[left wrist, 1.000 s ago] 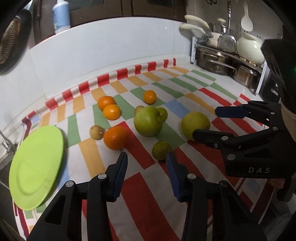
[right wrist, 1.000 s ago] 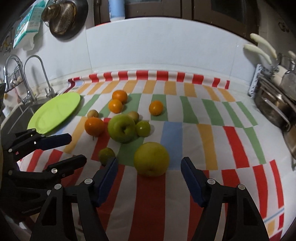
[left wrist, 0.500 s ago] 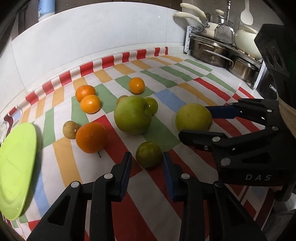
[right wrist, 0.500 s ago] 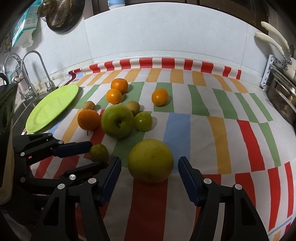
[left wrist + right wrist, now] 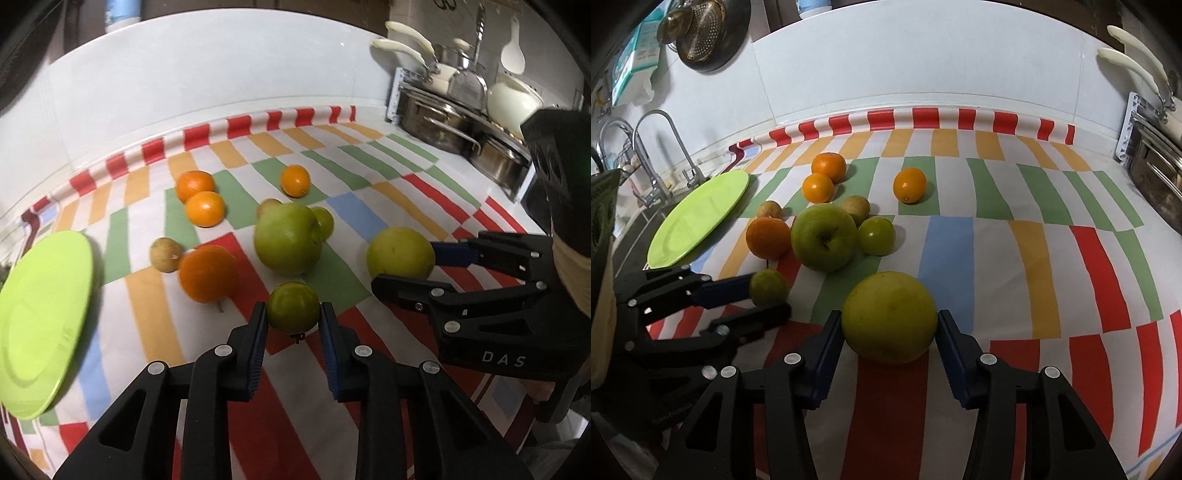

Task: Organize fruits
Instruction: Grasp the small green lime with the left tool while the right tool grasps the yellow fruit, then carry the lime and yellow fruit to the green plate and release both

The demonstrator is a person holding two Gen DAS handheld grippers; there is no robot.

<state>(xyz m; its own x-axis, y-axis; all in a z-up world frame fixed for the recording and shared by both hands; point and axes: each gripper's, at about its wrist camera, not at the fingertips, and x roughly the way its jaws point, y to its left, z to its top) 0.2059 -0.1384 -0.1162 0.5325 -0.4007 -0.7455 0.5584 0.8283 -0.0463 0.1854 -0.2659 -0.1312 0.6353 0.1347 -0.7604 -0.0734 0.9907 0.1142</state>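
The small green fruit is bracketed at twelve o'clock by the left gripper, jaws touching its flanks. The large yellow-green fruit is likewise straddled by the right gripper. The plate is seen at nine o'clock, nearer the left.

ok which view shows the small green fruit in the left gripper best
Left wrist view: the small green fruit sits centred between the left gripper fingers, unobstructed. The right wrist view shows it smaller, at the edge, partly hidden by a finger.

Glossy plastic plate, matt cloth, shiny steel pots.
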